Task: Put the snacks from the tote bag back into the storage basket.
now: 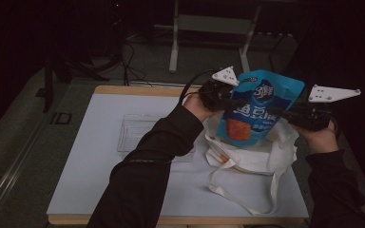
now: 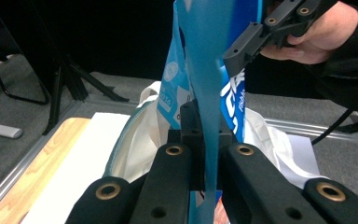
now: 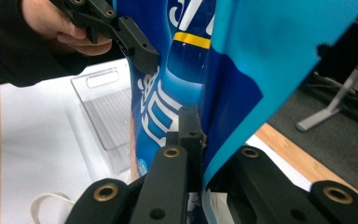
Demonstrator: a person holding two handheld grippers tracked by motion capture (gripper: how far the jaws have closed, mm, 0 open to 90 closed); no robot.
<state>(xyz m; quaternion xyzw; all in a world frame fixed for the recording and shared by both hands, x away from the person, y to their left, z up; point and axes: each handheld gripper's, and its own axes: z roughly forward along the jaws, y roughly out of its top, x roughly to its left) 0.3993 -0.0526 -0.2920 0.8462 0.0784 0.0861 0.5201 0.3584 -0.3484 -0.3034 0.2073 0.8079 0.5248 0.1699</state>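
A blue snack bag (image 1: 261, 104) with white lettering and an orange picture hangs upright over a white cloth tote bag (image 1: 247, 156). My left gripper (image 1: 234, 102) is shut on the bag's left edge. My right gripper (image 1: 278, 112) is shut on its right edge. In the left gripper view my jaws (image 2: 203, 126) pinch the thin blue edge of the snack bag (image 2: 205, 56), with the open tote bag (image 2: 130, 144) below. In the right gripper view my jaws (image 3: 200, 126) clamp the snack bag (image 3: 186, 60) edge-on. The bag's bottom sits at the tote's mouth.
A clear plastic tray (image 1: 133, 133) lies on the white table board (image 1: 100, 180), left of the tote. The tote's strap (image 1: 247, 199) loops toward the front edge. Dark floor, cables and a stand's legs (image 1: 173, 52) lie beyond the table.
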